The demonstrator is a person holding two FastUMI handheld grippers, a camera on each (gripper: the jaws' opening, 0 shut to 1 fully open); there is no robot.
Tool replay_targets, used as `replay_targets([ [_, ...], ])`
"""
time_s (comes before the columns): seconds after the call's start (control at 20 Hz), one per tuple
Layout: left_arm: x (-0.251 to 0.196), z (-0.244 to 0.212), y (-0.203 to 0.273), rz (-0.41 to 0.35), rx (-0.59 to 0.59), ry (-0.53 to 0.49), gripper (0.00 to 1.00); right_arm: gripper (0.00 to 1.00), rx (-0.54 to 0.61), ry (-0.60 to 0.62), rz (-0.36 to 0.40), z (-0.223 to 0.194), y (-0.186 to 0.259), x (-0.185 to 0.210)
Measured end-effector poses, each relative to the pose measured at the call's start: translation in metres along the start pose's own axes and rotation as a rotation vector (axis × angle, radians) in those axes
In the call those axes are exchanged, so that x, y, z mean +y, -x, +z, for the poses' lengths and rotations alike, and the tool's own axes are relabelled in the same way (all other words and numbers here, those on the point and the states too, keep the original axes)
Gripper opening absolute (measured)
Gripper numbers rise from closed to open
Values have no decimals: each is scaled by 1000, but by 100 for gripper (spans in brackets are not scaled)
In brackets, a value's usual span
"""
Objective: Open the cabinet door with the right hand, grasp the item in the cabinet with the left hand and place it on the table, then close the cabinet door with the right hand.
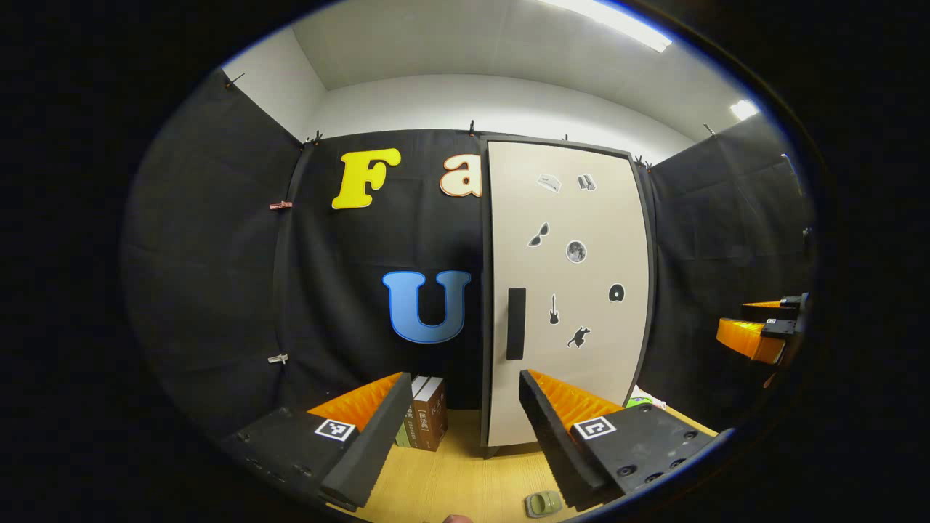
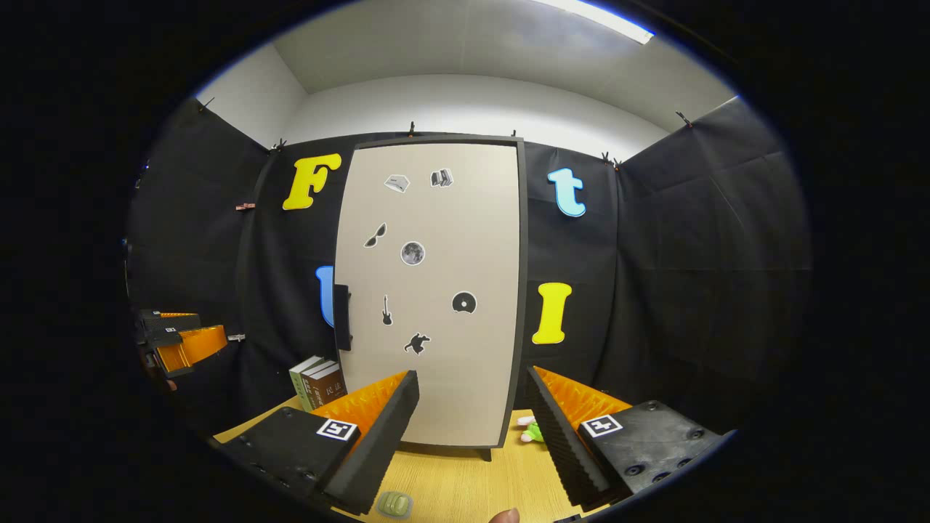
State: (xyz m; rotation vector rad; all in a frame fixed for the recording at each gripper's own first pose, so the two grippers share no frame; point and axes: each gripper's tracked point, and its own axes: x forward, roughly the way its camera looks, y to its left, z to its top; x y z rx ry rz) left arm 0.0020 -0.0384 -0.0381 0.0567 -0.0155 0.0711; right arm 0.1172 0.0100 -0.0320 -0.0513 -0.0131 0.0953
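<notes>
Scene: I am looking along two hand-held grippers at a tall pale cabinet point(image 2: 436, 290) that stands on a wooden surface point(image 2: 450, 494) against the black cloth wall.
Cabinet door: the cabinet door point(image 1: 567, 290) is closed, flat and dotted with small dark stickers; it lies straight ahead of both tools.
Handle: a dark upright handle point(image 1: 516, 323) sits on the door's left edge; seen from my right tool it lies ahead and to the left point(image 2: 341, 317).
Right hand-held gripper: the right hand-held gripper point(image 2: 472, 436) has its jaws spread wide, holding nothing, and is short of the door, not touching it.
Left hand-held gripper: the left hand-held gripper point(image 1: 458, 436) is also spread wide and empty, hovering ahead of the door's lower left part.
Item: whatever is inside is hidden behind the closed door, so I cannot tell its shape, weight or softness.
Handling, my judgement: the door looks like a stiff, light panel that should swing freely; the handle is the place to pinch, across its narrow width, and then pull outward.
Nearby: a few upright books point(image 1: 425, 414) stand just left of the cabinet; a small greenish object point(image 2: 396, 503) lies on the surface below my right tool.
Progress: I judge that the opening step has not begun.
</notes>
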Motion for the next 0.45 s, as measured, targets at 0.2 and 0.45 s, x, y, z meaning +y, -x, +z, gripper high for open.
replay_targets([
  [0.2, 0, 0, 3, 0, 1, 4, 93, 96, 0, 4, -1, 0, 3, -1],
  [0.45, -1, 2, 6, -2, -4, 0, 93, 96, -2, 5, 2, 2, 7, 0],
])
